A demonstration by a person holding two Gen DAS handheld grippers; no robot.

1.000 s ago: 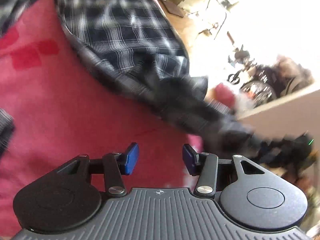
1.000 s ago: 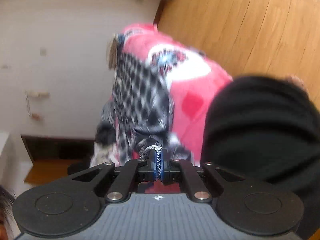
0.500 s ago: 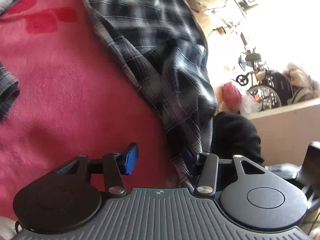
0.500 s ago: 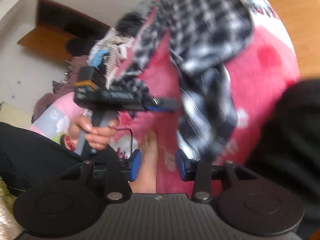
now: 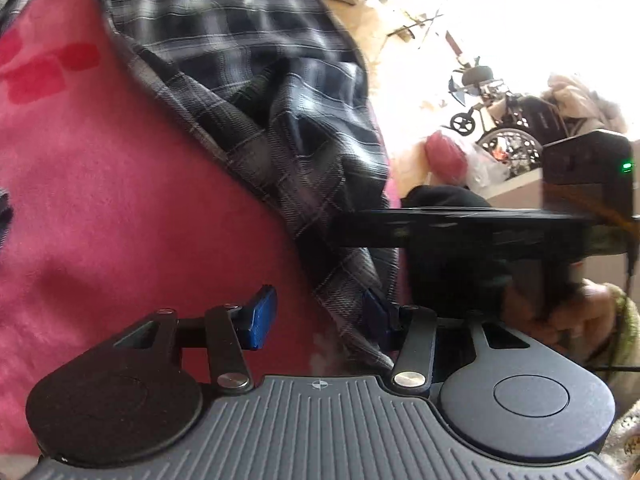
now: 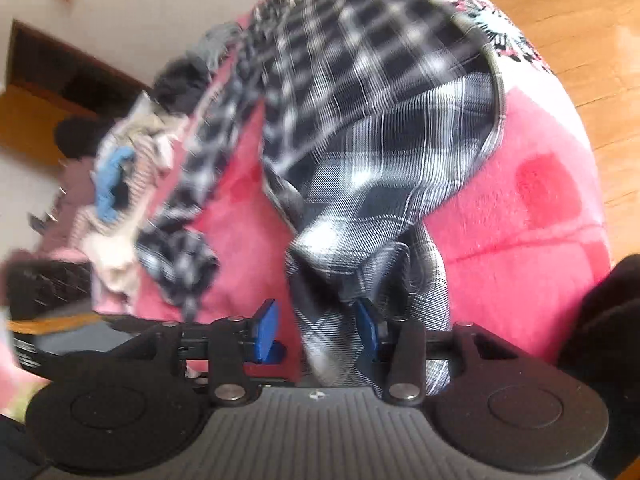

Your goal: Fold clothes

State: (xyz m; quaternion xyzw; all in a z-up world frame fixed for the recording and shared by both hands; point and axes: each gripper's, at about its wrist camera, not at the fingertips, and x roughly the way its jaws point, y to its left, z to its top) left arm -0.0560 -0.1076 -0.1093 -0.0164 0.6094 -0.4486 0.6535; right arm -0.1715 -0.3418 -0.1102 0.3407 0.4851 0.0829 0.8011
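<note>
On the bed: a black-and-white plaid woven shirt (image 6: 384, 128) lies rumpled across a pink fleece blanket (image 5: 120, 200) with darker red squares.
Shirt, near end: a twisted fold runs down toward the right-wrist camera and passes between the blue pads.
Right gripper (image 6: 316, 330): jaws closing, with the plaid fold in the gap; the fabric lies against the right-hand pad, clear of the left-hand one.
Left gripper (image 5: 320, 316): jaws spread partway, nothing pinched; the shirt's hem drapes over the right-hand pad, bare blanket under the gap.
Left-wrist view: the other gripper's black body crosses on the right, a hand (image 5: 560, 316) around its handle.
Far side: a heap of mixed clothes (image 6: 120, 184) at the blanket's edge.
Floor: wooden boards (image 6: 580, 40) beside the bed.
</note>
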